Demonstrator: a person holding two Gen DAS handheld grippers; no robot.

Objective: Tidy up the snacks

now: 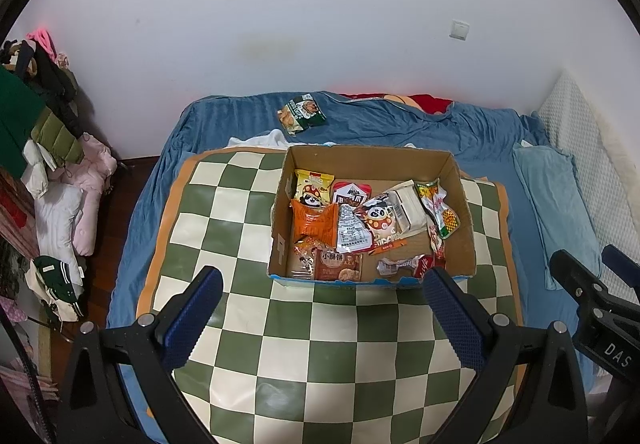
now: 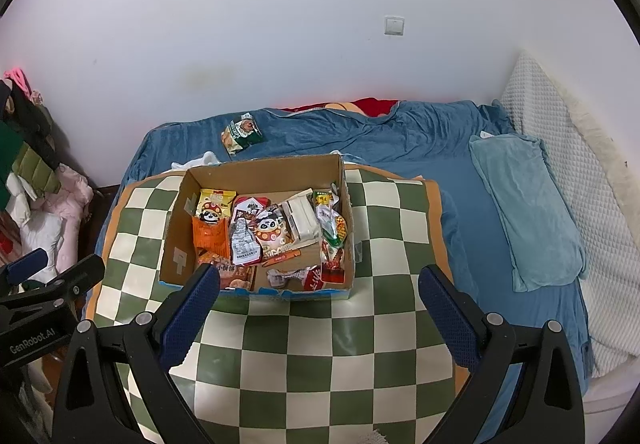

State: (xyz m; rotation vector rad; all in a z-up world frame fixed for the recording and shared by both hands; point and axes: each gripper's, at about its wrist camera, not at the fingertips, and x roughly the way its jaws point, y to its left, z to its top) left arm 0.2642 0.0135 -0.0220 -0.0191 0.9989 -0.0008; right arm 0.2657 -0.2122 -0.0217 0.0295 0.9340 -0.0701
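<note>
A bed with a blue sheet [image 1: 400, 132] fills the room beneath a plain white wall [image 1: 320, 4]; on it we see a green-and-cream checkered mat [image 1: 320, 344], and on the mat's far part an open cardboard box [image 1: 372, 158]. The box holds the snacks in a loose pile: an orange packet [image 1: 314, 222] at its left, a yellow packet with a mushroom figure [image 1: 313, 186] behind that, a silver packet [image 1: 354, 232] at the centre, a panda-printed pouch [image 1: 380, 222] and a white carton [image 1: 412, 206] to the right, and a brown biscuit packet [image 1: 338, 266] against the near wall. One green chip bag [image 1: 302, 112] lies apart from the box, on the sheet near the wall. Our left gripper [image 1: 322, 318] hangs over the mat just in front of the box, jaws spread wide and holding nothing. Our right gripper [image 2: 318, 314] hangs beside it, likewise spread wide and empty, its left finger overlapping the box's near corner in view. Farther out we note a pale blue pillow [image 2: 524, 212] at the right, a wall switch [image 2: 394, 25], and piled clothing [image 1: 52, 148] at the left.
</note>
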